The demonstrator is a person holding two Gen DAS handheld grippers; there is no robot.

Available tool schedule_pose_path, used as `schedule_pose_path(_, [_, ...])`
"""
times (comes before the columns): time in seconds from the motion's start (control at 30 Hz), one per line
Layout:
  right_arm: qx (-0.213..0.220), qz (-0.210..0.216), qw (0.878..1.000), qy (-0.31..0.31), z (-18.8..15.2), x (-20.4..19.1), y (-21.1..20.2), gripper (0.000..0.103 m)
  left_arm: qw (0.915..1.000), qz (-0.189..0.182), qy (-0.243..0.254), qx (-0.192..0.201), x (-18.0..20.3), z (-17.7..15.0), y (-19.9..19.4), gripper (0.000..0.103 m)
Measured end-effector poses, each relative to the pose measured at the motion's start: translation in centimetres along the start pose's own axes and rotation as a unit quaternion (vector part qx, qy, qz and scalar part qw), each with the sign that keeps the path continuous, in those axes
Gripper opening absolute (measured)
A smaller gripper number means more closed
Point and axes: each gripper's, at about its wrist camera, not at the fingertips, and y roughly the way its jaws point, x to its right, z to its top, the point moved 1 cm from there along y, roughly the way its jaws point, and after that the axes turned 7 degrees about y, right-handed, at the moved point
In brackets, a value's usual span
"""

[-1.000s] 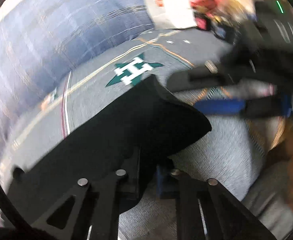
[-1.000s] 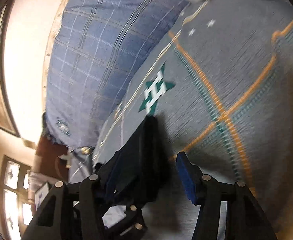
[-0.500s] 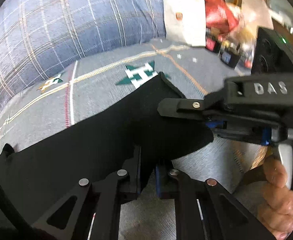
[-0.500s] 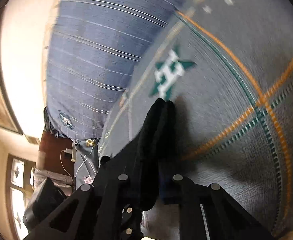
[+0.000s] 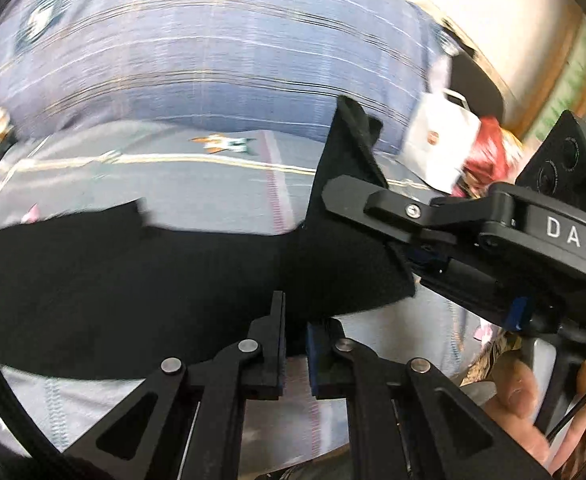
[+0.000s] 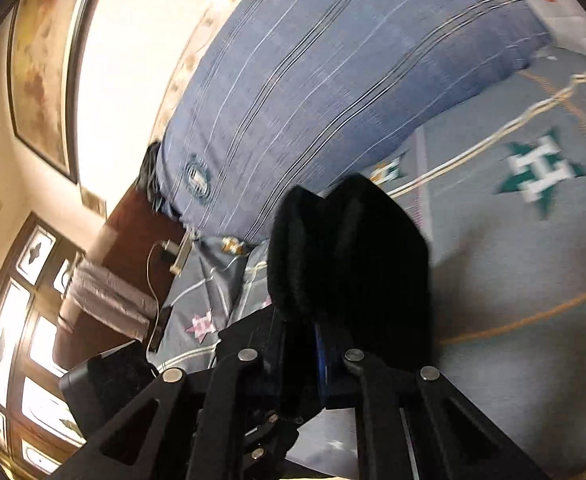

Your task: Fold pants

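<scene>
The black pants (image 5: 141,280) lie stretched across the grey patterned bedspread (image 5: 197,196). My left gripper (image 5: 296,334) is shut on the near edge of the pants. My right gripper (image 6: 299,344) is shut on a bunched fold of the same pants (image 6: 349,256) and holds it lifted off the bed. In the left wrist view the right gripper (image 5: 425,236) comes in from the right, clamped on a raised corner of the fabric that stands up above the bed.
A large blue plaid pillow (image 6: 333,80) lies along the back of the bed. A white bag (image 5: 441,140) and red item (image 5: 489,152) sit beyond it. A wooden headboard, cable and window (image 6: 25,320) are at the bed's side.
My right gripper closed on the pants edge and lifted it. Both grippers have swung, carrying the held end up and across the bed; the views are motion blurred.
</scene>
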Motion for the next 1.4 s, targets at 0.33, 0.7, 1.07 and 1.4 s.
schedule_pose_path(0.33, [-0.096, -0.003, 0.995, -0.018, -4.0, 1.5, 12.3, 0.013, 0.9938, -0.01, -0.098, -0.05, -9.5, -3.6, 3.5, 0.008])
schedule_pose_path(0.7, [-0.001, 0.035, 0.999, 0.012, -2.2, 2.3, 6.1, 0.082, 0.9975, 0.002, -0.07, 0.003, -8.6, -2.3, 1.5, 0.063])
schedule_pose_path(1.07, [0.034, -0.108, 0.99, 0.084, -1.1, 7.2, 4.0, 0.07, 0.9948, 0.04, -0.083, -0.042, -8.7, 1.4, 4.2, 0.008])
schedule_pose_path(1.4, [-0.021, -0.135, 0.99, 0.034, -2.2, 5.6, 7.1, 0.044, 0.9877, 0.068, -0.133, -0.045, -12.5, -1.6, 1.8, 0.01])
